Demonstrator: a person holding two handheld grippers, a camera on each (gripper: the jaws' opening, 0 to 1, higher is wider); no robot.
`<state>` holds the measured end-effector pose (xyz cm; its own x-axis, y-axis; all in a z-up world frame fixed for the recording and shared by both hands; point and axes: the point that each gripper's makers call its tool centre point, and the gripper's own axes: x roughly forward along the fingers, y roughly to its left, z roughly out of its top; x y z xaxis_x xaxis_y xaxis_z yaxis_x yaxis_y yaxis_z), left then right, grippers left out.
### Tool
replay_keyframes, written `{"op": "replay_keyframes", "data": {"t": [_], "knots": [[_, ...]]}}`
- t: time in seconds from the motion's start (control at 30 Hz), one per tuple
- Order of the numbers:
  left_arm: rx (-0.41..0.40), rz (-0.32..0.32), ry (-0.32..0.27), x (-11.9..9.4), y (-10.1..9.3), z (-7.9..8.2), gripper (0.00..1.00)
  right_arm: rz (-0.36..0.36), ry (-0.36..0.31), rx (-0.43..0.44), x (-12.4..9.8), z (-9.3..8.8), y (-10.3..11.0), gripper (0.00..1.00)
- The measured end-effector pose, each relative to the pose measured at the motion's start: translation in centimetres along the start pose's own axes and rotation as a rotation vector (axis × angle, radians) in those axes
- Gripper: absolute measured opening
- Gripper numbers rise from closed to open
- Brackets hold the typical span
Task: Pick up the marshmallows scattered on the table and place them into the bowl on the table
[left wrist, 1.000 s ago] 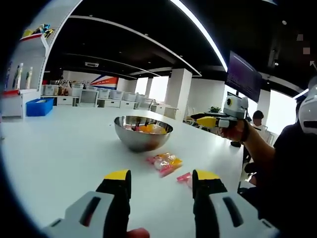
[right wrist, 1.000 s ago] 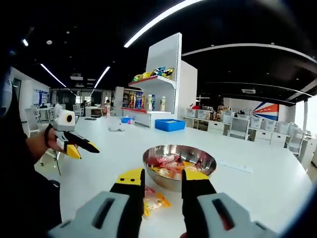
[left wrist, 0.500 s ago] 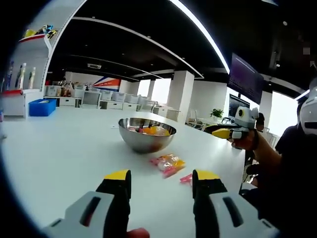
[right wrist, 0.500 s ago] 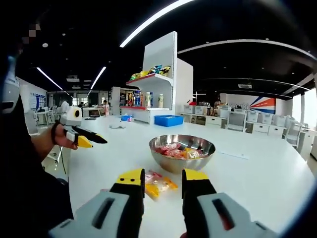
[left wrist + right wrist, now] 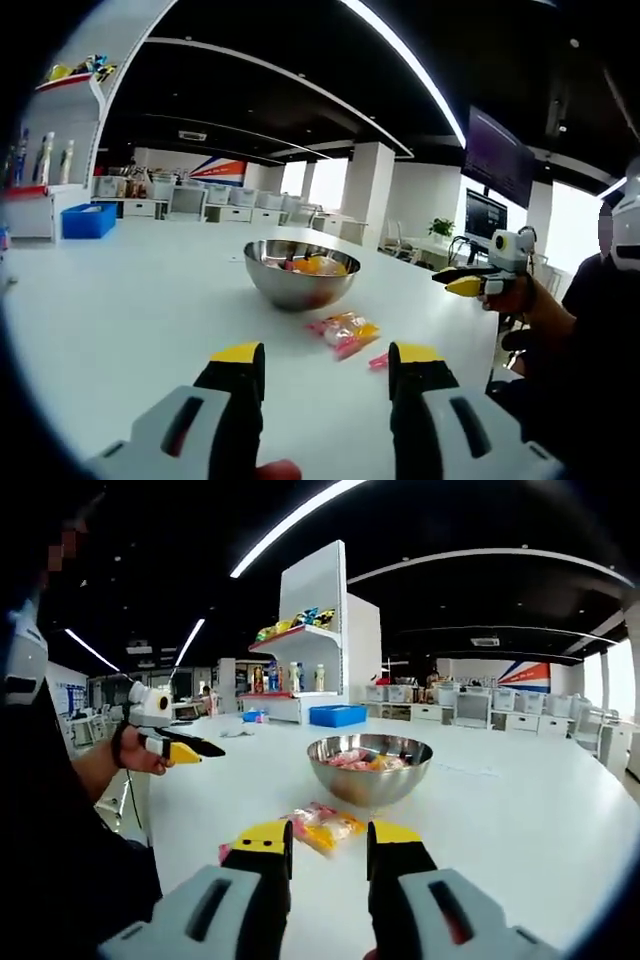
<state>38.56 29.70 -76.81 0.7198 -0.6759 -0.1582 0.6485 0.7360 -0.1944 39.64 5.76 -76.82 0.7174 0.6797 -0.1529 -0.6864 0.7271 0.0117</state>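
A steel bowl holding pink and orange wrapped marshmallows stands mid-table. Just in front of it lies a pink-orange marshmallow packet. A small pink one lies nearer the table edge. My left gripper is open and holds nothing, short of the packets; in the right gripper view the left gripper hangs off the table's left edge in a hand. My right gripper is open with a narrower gap, the packet just beyond its tips; the left gripper view shows the right gripper at the right.
The white table stretches wide around the bowl. A white shelf unit with bottles and snack bags stands at the far end beside a blue bin. A person's forearm and dark sleeve flank the table edge.
Both grippers have drawn back from the bowl, which looks smaller and farther in each view. Each gripper has drifted outward in the other's view. Jaw gaps are unchanged; bowl and packets have not moved.
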Motion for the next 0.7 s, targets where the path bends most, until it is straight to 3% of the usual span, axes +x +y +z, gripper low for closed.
{"op": "replay_keyframes", "data": {"t": [0.3,0.7], "knots": [[0.002,0.012,0.004,0.3,0.4,-0.2,0.50,0.011,-0.013,0.008,0.1,0.2,0.3,0.29],[-0.005,0.008,0.036,1.8,0.7,-0.8,0.50,0.019,0.011,0.017,0.4,-0.8,0.7,0.29]]}}
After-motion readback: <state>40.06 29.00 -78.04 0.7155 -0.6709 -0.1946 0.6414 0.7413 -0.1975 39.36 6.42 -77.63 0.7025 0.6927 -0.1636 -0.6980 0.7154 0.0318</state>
